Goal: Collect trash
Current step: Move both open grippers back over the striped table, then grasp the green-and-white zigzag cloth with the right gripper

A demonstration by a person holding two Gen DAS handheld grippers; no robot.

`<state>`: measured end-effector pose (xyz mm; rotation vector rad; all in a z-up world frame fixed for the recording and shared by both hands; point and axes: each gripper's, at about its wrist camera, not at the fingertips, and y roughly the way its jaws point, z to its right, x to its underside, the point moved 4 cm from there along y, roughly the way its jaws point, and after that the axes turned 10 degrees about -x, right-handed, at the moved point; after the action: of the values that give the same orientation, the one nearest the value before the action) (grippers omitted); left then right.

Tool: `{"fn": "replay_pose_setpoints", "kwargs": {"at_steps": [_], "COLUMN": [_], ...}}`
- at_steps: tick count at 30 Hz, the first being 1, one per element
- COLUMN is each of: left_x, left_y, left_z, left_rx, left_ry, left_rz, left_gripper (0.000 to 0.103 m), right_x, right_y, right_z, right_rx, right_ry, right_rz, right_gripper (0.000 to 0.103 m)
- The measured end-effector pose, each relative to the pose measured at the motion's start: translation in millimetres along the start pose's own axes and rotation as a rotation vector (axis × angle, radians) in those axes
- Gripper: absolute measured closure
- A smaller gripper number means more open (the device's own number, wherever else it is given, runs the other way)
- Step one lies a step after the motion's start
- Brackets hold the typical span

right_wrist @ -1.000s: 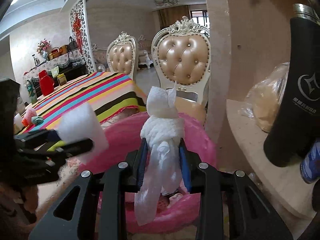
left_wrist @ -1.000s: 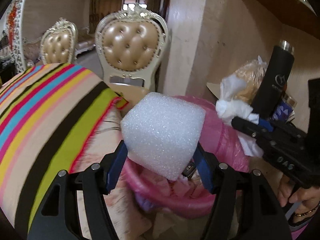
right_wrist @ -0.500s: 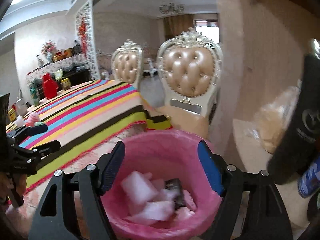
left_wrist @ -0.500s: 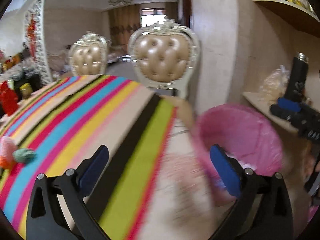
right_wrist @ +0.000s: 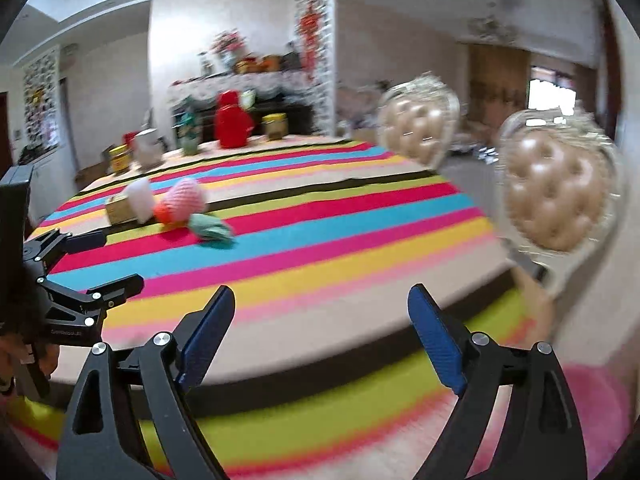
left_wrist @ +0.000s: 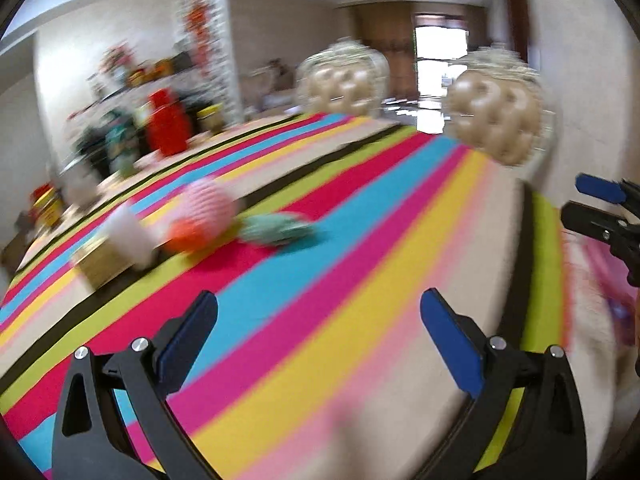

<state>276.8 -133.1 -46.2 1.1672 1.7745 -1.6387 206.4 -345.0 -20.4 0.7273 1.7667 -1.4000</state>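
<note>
Over the striped tablecloth (left_wrist: 320, 300) | left gripper (left_wrist: 320, 344) and right gripper (right_wrist: 318, 340) both wide, empty, right's jaws just opened | next: reach pink foam net (right_wrist: 186, 196) and green scrap (right_wrist: 210, 230) at ten o'clock.

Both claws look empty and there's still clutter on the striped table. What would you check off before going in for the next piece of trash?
1. Left gripper empty, jaws wide: ok.
2. Right gripper empty, jaws just opened: ok.
3. Trash left on the striped tablecloth: ok; pink foam net, teal crumpled piece, white foam block clustered together.
4. Path over the cloth to them: ok.
5. Pink bin within reach: cannot tell, only an edge shows.
6. Sharp view: not ok, blurred.
</note>
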Motion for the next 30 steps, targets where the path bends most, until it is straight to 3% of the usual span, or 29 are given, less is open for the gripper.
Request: {"fn": "replay_pose_setpoints", "kwargs": {"at_steps": [5,9,19,25,30], "left_x": [-10,-24,-6,21,27], "left_y": [36,65,88,97,101], "left_z": [-88,-124,-169,-198,-209], "left_rx": [-0.181,-0.271,-0.246,-0.185,-0.211], "left_ry": [-0.112,-0.161,-0.291,-0.493,-0.518], "left_rz": [-0.033,-0.039,-0.092,-0.148,-0.160], "left_gripper": [0.005,0.005,0.005,0.005,0.005], "right_x": [-25,-32,-34,-48,-53], "right_y": [79,127,207,242,262], "right_z": [-35,-53,-80,-91,-100], "right_rx": [-0.037,-0.063,-0.069,-0.070,-0.077], "right_ry": [0.007,0.034,-0.045,-0.075,-0.085], "right_rz": [-0.074,-0.127,-0.244,-0.279,-0.313], "right_gripper": [0.020,0.020,0.020,0.020,0.020]}}
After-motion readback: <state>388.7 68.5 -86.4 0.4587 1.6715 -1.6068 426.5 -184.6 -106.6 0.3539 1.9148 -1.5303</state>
